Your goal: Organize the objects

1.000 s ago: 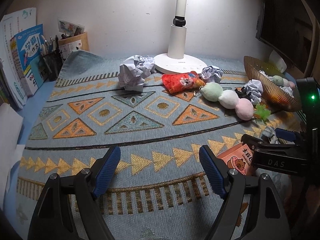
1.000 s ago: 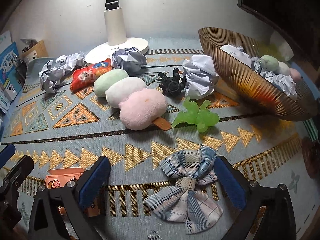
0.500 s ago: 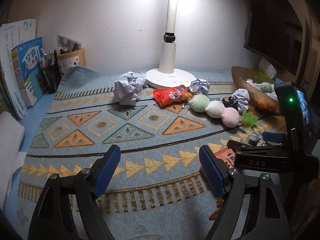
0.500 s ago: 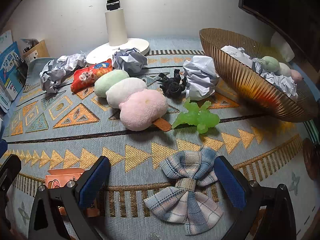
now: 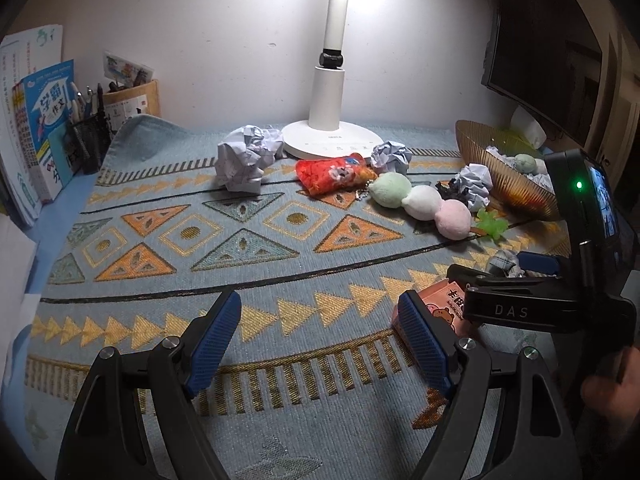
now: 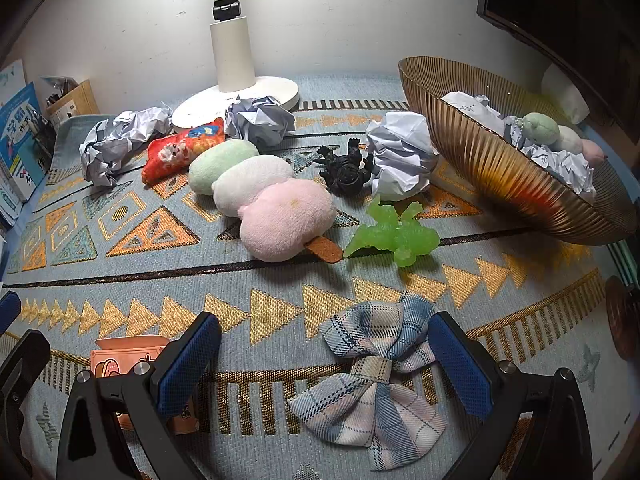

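My right gripper is open and low over the mat. A plaid bow lies flat between its fingers, close to the right pad and far from the left one. My left gripper is open over bare mat, with nothing between its blue pads. An orange cartoon packet lies just right of its right finger. Further back lie a three-ball plush skewer, a red pouch, a black figure, a green translucent figure and crumpled paper balls.
A ribbed gold bowl at the right holds crumpled paper and a small plush. A white lamp base stands at the back wall. Books and a pen holder crowd the left edge. A dark monitor hangs at the upper right.
The left wrist view has drawn back and tipped upward, so the lamp and toys look smaller and farther. The right gripper and the bow have not moved.
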Demonstrator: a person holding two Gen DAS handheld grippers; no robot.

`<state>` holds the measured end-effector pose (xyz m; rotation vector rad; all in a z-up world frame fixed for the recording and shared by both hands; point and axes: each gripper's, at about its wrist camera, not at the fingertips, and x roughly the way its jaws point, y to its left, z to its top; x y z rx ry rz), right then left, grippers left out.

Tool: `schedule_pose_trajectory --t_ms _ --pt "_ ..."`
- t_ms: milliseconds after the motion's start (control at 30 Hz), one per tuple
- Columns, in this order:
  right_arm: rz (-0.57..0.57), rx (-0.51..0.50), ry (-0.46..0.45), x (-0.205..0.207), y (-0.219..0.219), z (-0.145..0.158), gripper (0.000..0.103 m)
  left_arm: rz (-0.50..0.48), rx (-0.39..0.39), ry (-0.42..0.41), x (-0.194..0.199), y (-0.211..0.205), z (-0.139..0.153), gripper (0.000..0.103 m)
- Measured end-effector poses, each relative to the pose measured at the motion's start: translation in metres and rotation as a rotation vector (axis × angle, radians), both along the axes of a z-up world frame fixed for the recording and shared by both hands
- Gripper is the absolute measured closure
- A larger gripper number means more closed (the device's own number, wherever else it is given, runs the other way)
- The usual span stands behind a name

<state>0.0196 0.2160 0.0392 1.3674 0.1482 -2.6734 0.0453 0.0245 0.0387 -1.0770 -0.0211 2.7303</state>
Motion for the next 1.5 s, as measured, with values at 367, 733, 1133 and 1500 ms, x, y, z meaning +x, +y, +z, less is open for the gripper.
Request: schedule_pose_trajectory --t_ms 367,733,1133,1500 --pt "-0.028 -0.077 0.012 0.038 0.035 0.034 0.002 -0.315 0.061 -0.072 -0.005 0.038 0.008 0.023" --pt "-0.172 -0.055 0.050 0.149 0.109 0.046 0.002 -0.306 0.028 -0.115 -0.015 0.045 0.002 0.023" --pt "0.041 -0.225 0.185 0.084 0.053 0.066 0.003 -0.304 -0.103 -0.134 0.004 0.019 0.009 0.023" --pt "0.045 -0.111 0.095 0.056 0.065 0.040 0.010 -0.519 -0.214 -0.113 -0.026 0.087 -0.008 0.025"
